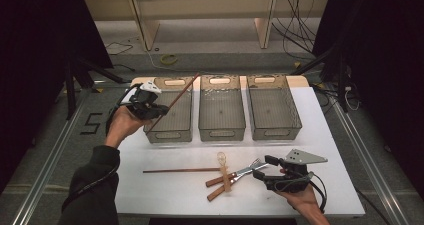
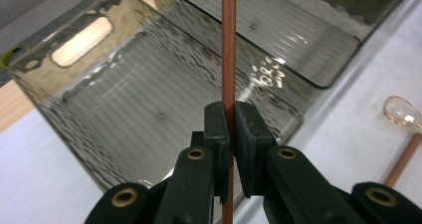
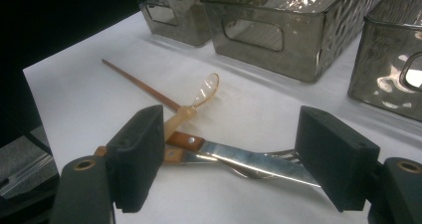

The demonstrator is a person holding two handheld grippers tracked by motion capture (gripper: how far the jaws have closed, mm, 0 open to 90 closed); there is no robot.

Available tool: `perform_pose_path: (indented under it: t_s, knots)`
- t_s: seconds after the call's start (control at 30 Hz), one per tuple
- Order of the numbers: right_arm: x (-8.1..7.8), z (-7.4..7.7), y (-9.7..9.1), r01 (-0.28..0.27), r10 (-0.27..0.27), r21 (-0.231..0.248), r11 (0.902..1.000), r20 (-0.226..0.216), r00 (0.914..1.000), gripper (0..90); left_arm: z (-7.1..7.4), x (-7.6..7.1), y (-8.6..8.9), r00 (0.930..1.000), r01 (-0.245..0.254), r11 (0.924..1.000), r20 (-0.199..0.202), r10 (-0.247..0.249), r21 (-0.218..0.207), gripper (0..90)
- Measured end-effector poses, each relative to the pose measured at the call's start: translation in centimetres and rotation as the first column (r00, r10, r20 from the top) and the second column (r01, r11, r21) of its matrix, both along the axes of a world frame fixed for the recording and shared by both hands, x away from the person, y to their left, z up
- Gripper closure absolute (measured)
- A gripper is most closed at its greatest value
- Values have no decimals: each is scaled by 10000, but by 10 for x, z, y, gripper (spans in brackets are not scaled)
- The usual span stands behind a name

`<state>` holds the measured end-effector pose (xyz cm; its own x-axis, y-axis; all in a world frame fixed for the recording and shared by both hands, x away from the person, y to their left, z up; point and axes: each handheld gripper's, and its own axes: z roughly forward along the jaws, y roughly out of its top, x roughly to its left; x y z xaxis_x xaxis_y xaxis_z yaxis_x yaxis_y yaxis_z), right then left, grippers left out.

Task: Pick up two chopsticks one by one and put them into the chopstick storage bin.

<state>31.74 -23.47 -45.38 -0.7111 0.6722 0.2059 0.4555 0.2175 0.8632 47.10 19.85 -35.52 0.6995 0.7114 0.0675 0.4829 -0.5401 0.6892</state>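
Left tool (image 2: 230, 129) grips one chopstick (image 2: 228, 45) — three bins (image 1: 222, 110), right tool (image 3: 239, 164) wide.

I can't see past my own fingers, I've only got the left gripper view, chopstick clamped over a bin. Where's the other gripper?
Observer: The right gripper sits at the table's near right, fingers open, pointing at a crossed knife and fork.
Operator: Another chopstick anywhere?
Observer: A second chopstick lies flat, left of the spoon.
Operator: How many bins?
Observer: Three bins; the held chopstick is over the left bin.
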Motion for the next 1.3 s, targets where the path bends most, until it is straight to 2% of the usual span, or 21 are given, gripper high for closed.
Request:
perform_pose_path:
  t_s: [0.23, 0.6, 0.77, 0.9, 0.97, 1.3]
  knots:
    - [0, 0, 0, -3, 3, -1, 10000, -23, 10000, 286, 0, 15, 3, 9982, -588, 9980, 130, 590, -213, 842]
    - [0, -1, 0, -42, 42, 7, 10000, -23, 10000, 286, -12, 37, 10, 9910, -1336, 9897, -62, 1335, -510, 843]
    - [1, -1, 0, -57, 57, 12, 10000, -64, 10000, 286, -18, 41, 15, 9871, -1600, 9851, -98, 1597, -624, 842]
    - [1, -1, 0, -53, 53, 20, 10000, -37, 10000, 286, -24, 43, 18, 9846, -1739, 9832, -272, 1727, -556, 842]
    - [1, -1, 0, -50, 50, 23, 10000, -40, 10000, 286, -28, 45, 21, 9819, -1879, 9799, -367, 1858, -675, 842]
    - [1, -1, 0, -55, 55, 21, 10000, -42, 10000, 286, -44, 48, 25, 9747, -2141, 9730, -835, 2071, -866, 842]
